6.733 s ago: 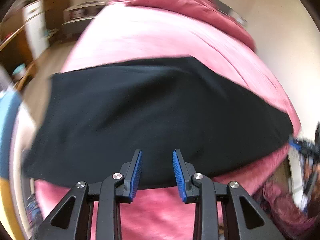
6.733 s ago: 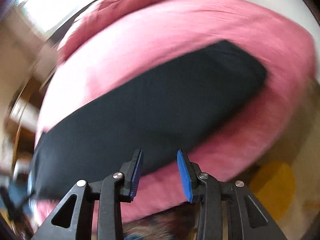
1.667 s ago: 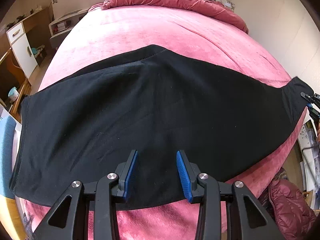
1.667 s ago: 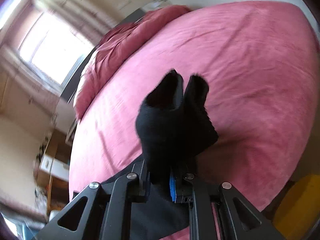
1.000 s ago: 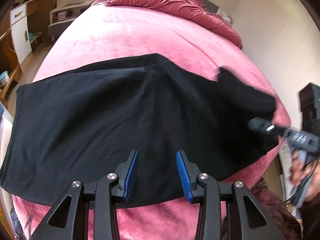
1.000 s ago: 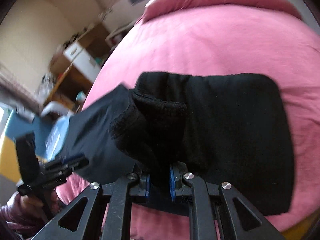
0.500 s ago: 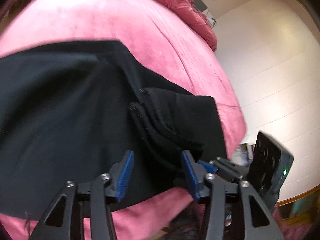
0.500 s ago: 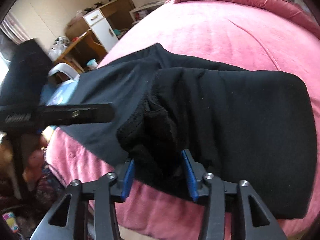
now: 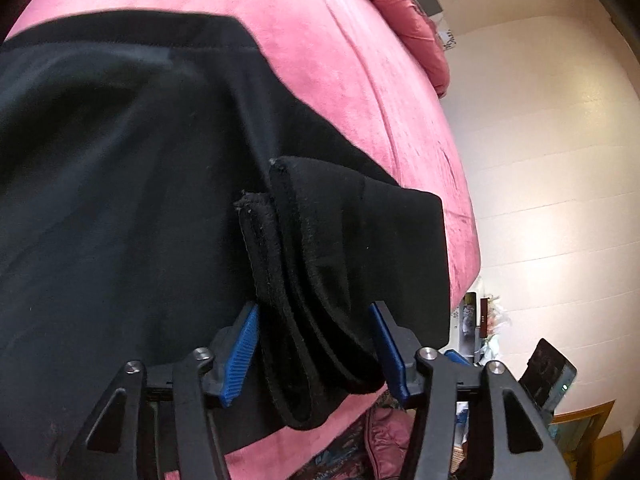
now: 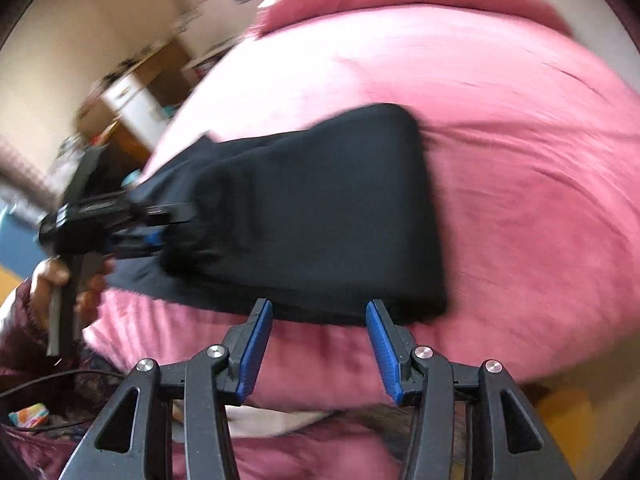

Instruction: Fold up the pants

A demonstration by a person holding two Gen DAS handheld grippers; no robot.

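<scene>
One pair of black pants (image 9: 120, 184) lies on the pink bed (image 9: 352, 64). One end is folded over on top, so the pants take up less room. The left gripper (image 9: 314, 354) has its jaws wide apart around the bunched cuffs (image 9: 304, 264), likely to grab them. The right gripper (image 10: 318, 346) is let go, jaws wide, holding nothing, near the fold. Two grippers, one pair of pants

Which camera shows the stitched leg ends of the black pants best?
The left wrist view: the stitched cuffs lie sharp and close between the open left hand-held gripper. The right wrist view is blurred; there the pants show only as a dark folded slab.
</scene>
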